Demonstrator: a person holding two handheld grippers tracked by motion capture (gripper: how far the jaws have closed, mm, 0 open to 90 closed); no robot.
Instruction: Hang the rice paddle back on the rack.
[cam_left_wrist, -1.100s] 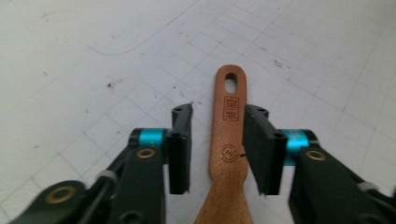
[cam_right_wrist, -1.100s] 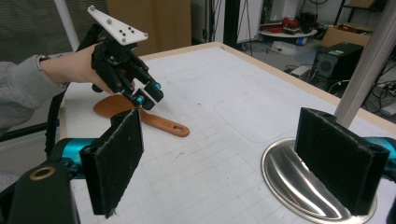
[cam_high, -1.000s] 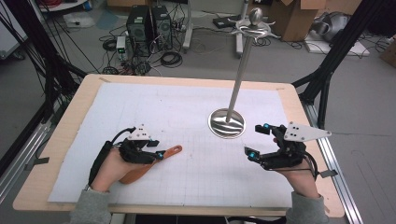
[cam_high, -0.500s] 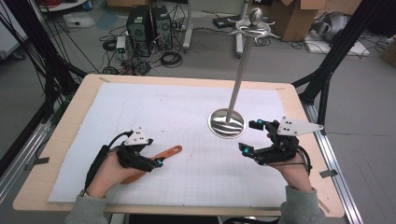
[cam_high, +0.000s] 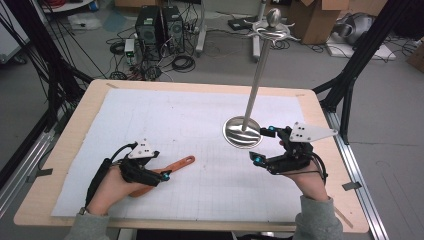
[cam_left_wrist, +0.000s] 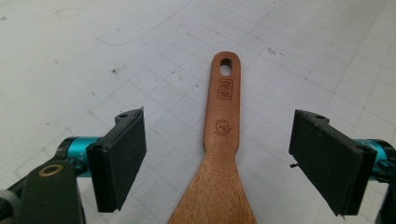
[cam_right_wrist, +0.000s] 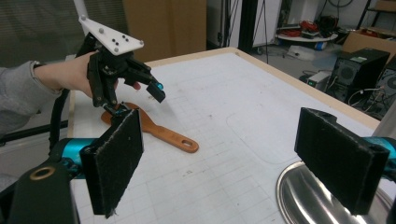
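Left gripper view: fingers (cam_left_wrist: 121, 158) straddle spatula (cam_left_wrist: 224, 140).

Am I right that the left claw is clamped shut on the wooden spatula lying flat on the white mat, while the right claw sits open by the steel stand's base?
Not quite: the left claw is open. In the left gripper view its pads stand well clear of the wooden spatula, having just been opening. The rest holds: the spatula lies flat on the white mat, and the right claw sits open by the steel stand's base.

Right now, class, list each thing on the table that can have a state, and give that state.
Wooden spatula: lying flat on the mat, not gripped.
Left tool: open, jaws just opened, astride the spatula.
Right tool: open, empty.
Metal stand: upright, untouched, hooks bare.
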